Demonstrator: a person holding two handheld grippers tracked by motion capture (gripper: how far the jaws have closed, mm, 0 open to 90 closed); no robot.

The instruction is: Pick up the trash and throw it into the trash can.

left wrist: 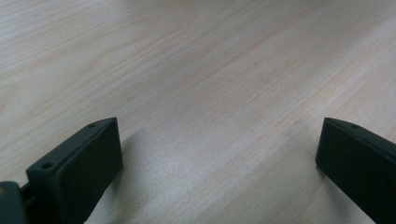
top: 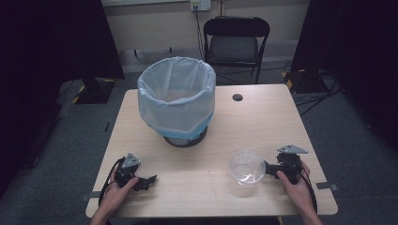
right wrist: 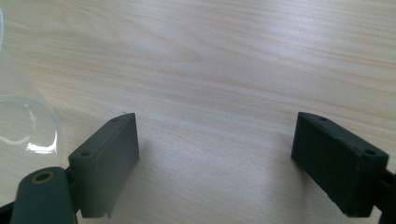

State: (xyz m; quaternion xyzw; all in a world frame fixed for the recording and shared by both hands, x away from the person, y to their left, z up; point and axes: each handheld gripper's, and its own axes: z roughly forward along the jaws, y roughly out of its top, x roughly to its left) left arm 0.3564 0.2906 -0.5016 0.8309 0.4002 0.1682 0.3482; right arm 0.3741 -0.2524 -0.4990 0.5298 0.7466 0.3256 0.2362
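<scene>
Forearms and hands: both enter from the near edge of the table (top: 263, 126), each holding a two-jaw gripper low over the wood.
Right gripper (top: 268, 168): jaws stand wide apart with bare wood between them; nothing is held.
Left gripper (top: 149, 180): jaws likewise spread wide over bare tabletop; nothing is held.
Clear plastic bowl (top: 247, 167): sits on the table at the near right, just in front of the right gripper's jaw tips as the high view shows it. In the right gripper view its curved clear wall (right wrist: 23, 126) lies off to the left of the jaws, outside the gap, not between them.
Contact: whether the nearer jaw touches the bowl's rim cannot be told; the pads do not press on it.
Key relation: the bowl lies toward table centre from the right gripper, along the line the gripper points in the high view but offset to one side of the jaw gap. Being round, it offers no long axis; the rim is the likely grip point.
Nearer hand: the right, by a clear margin; the left gripper is well apart from the bowl.
Lined waste bin (top: 177, 96): stands at the far middle of the table, beyond the bowl and to its left, mouth open.
Judgement: the next move calls for shifting the right gripper sideways to bring the rim between the jaws.
</scene>
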